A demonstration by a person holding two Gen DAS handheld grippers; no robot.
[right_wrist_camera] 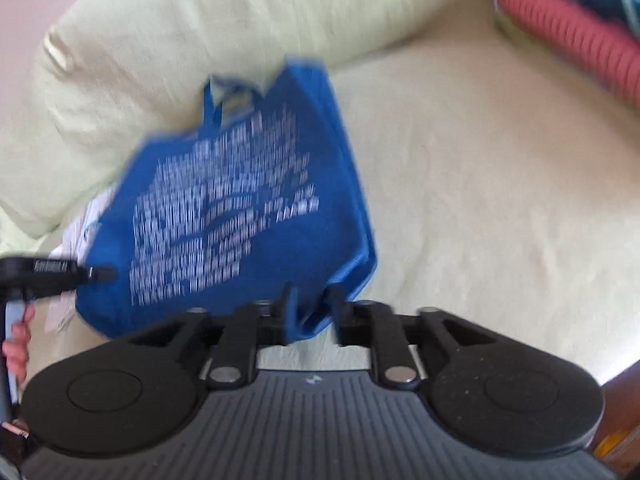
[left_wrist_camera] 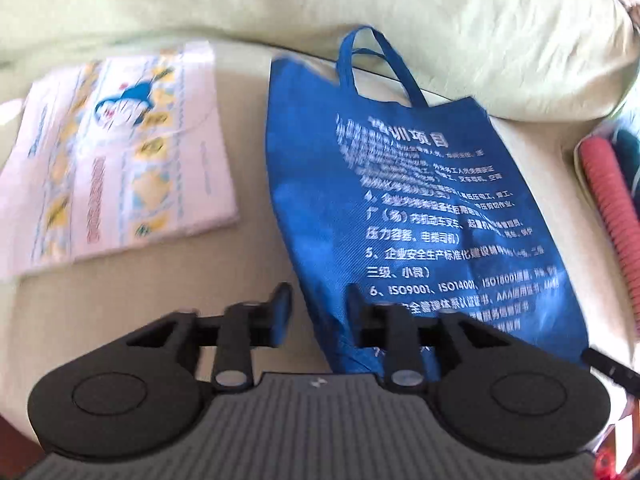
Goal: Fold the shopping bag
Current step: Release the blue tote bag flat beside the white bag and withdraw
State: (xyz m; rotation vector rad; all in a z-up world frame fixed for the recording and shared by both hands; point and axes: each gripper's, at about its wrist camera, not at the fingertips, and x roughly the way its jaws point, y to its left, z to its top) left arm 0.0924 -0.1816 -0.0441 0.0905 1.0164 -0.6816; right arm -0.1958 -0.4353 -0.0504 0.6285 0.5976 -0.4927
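Observation:
A blue non-woven shopping bag (left_wrist_camera: 400,200) with white print lies flat on a cream bedsheet (left_wrist_camera: 248,272), its handles (left_wrist_camera: 376,64) pointing away. My left gripper (left_wrist_camera: 318,302) stands open at the bag's near left edge: one finger is over the sheet, the other over the fabric, and the edge lies between them. In the right wrist view the bag (right_wrist_camera: 232,208) is blurred. My right gripper (right_wrist_camera: 312,300) is open around the bag's near corner, with a fold of blue fabric between its fingers. My left gripper (right_wrist_camera: 100,274) shows at the bag's left edge, held by a hand (right_wrist_camera: 18,344).
A flat pink-and-white printed bag (left_wrist_camera: 120,160) with a cartoon lies left of the blue bag. Pale green bedding (left_wrist_camera: 480,40) is bunched along the back. A red ribbed roll (left_wrist_camera: 612,208) and teal cloth sit at the right edge. Open sheet (right_wrist_camera: 500,208) lies right of the bag.

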